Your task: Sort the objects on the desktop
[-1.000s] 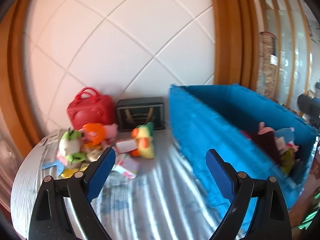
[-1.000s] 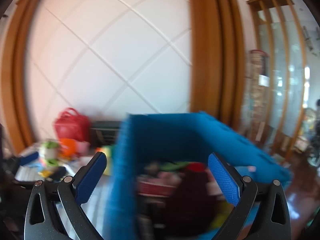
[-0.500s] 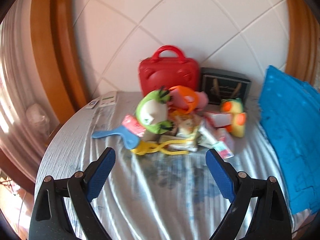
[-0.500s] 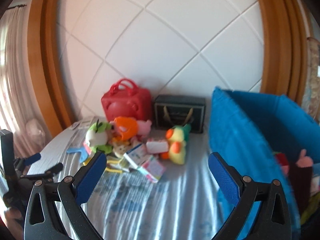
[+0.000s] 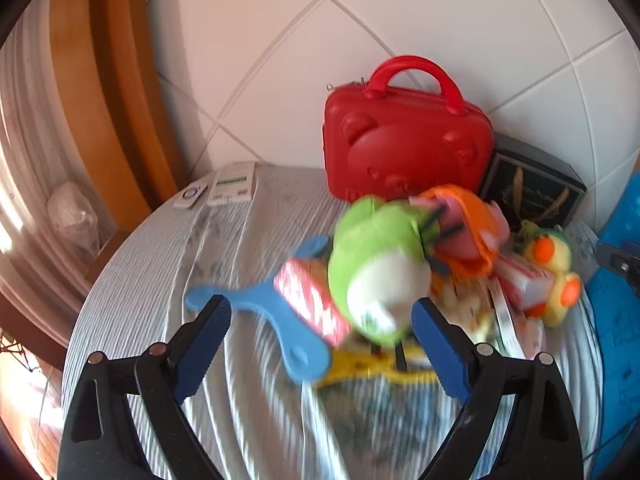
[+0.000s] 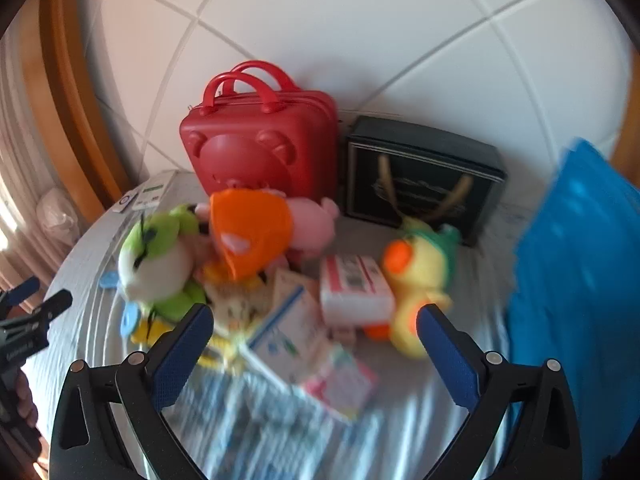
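Spread wide and empty, left gripper [image 5: 320, 316] and right gripper [image 6: 314, 320], green plush [image 5: 376, 268] and boxes [image 6: 352, 288] heaped ahead, blue bin [image 6: 580, 260] rightward.

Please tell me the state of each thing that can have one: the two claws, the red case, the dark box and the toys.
Left claw: open, empty.
Right claw: open, empty.
Red case: closed, upright, by the wall.
Dark box: closed, beside the case.
Green plush: on top of the pile.
Yellow duck: on the table, apart from the claws.
Blue bin: only its wall shows.
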A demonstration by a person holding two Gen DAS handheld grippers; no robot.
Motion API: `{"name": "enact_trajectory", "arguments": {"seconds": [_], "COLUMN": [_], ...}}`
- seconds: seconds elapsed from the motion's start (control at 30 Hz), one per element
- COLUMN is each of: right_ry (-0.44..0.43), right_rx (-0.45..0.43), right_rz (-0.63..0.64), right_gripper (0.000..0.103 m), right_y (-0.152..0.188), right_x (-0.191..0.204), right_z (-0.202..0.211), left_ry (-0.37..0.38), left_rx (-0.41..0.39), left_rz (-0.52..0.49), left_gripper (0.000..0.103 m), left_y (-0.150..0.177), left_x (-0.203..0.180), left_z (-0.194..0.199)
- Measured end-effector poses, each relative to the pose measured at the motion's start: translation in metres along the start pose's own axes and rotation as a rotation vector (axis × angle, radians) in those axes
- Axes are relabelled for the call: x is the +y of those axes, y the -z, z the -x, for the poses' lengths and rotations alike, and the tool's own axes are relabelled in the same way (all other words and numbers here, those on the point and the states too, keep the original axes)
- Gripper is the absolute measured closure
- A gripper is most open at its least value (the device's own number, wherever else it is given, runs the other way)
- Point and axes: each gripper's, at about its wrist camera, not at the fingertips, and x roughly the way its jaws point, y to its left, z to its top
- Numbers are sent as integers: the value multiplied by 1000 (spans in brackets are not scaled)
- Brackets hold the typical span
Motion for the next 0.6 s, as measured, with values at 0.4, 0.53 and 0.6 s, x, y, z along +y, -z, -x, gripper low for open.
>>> {"name": "enact_trajectory", "arguments": {"seconds": [0.4, 0.53, 0.6], "right_ry": [27, 83, 56], "right_rx": [376, 459, 474], "right_rz": [7, 206, 222], "right_gripper": [0, 0, 0], "right_y": [-101, -40, -3], "right_x": [27, 45, 44], "right_z": [-281, -272, -244], "left_ry": [-49, 28, 43], "left_rx": [280, 220, 215], "left_rz": [-105, -145, -170], "left_gripper": [10, 10, 10], "left_y": [-71, -21, 4], "left_x": [-39, -43, -42], "left_z": [-182, -131, -105]}}
